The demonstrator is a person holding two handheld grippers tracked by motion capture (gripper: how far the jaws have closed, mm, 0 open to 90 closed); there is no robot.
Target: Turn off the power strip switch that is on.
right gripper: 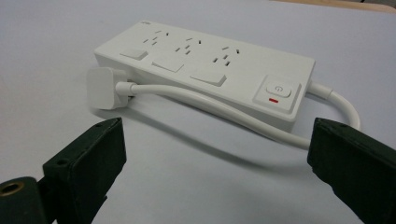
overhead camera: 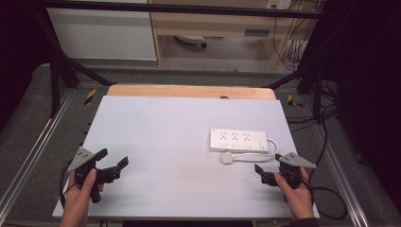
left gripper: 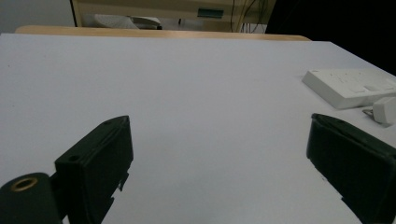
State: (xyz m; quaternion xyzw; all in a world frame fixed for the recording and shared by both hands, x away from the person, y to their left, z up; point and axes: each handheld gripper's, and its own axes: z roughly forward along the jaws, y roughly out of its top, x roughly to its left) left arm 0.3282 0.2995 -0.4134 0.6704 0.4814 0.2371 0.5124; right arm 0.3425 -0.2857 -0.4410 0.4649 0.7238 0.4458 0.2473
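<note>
— White plastic power strip (right gripper: 205, 77) is lying just beyond the right gripper (right gripper: 215, 158), whose jaws are gaping wide, holding nothing.
— Left gripper (left gripper: 219, 163) likewise. Risk: nudging its white plug (right gripper: 103, 87), dragging the cable (right gripper: 210, 107).

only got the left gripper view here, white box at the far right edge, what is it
Observer: A white power strip with three rows of sockets.
Operator: switch on it?
Observer: Yes, a power button with a red mark sits at the cable end.
Operator: where's its plug
Observer: The plug lies on the table beside the strip, its cable looping back alongside.
Operator: right gripper holding anything
Observer: No, the right gripper is open, short of the cable.
</note>
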